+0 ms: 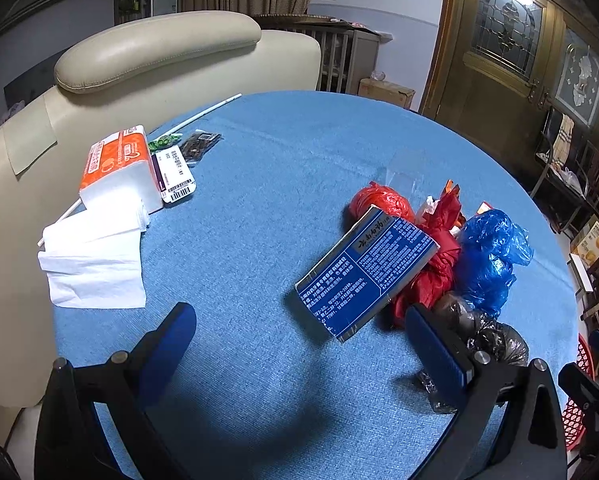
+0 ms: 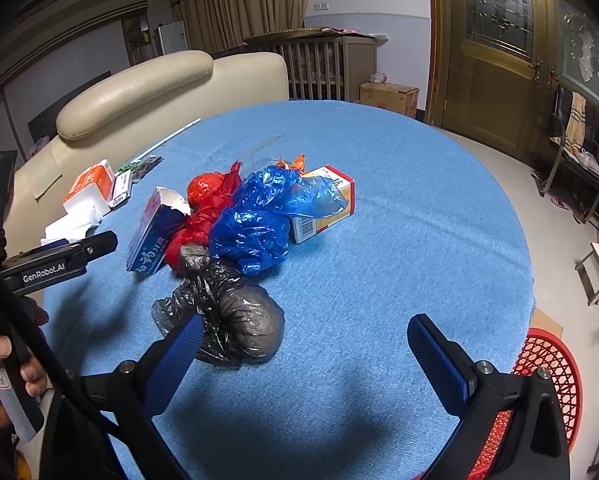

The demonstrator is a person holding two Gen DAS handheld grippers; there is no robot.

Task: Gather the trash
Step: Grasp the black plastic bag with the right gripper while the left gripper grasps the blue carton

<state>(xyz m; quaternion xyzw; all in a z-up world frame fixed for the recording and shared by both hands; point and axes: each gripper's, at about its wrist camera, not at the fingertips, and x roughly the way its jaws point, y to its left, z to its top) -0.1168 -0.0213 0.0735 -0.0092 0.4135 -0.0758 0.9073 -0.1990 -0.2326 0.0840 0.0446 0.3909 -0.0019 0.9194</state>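
Round bench [image 2: 399, 216] under a blue cloth, trash heaped near its middle. Blue carton [image 1: 365, 270] propped tilted against a red bag [image 1: 433, 268]; blue bag [image 2: 259, 220] bunched just beside the red one and draped over an orange-and-white box [image 2: 331, 208]. Black bag [image 2: 235, 320] lying nearest, touching the blue bag's lower edge.

Left tongs [image 1: 299, 328] spread wide and holding nothing, hovering above bare cloth, right finger [image 1: 435, 344] close to the black bag and the carton's lower corner. Right tongs [image 2: 303, 344] likewise spread wide and holding nothing, left finger [image 2: 179, 356] just in front of the black bag; touching or not, cannot tell.

Off to the far left, tissue pack [image 1: 119, 168] with loose white tissues [image 1: 95, 260] spilling out, well apart from the heap. Red basket [image 2: 547, 376] below the bench edge on the right. Cream sofa [image 1: 159, 60] behind.
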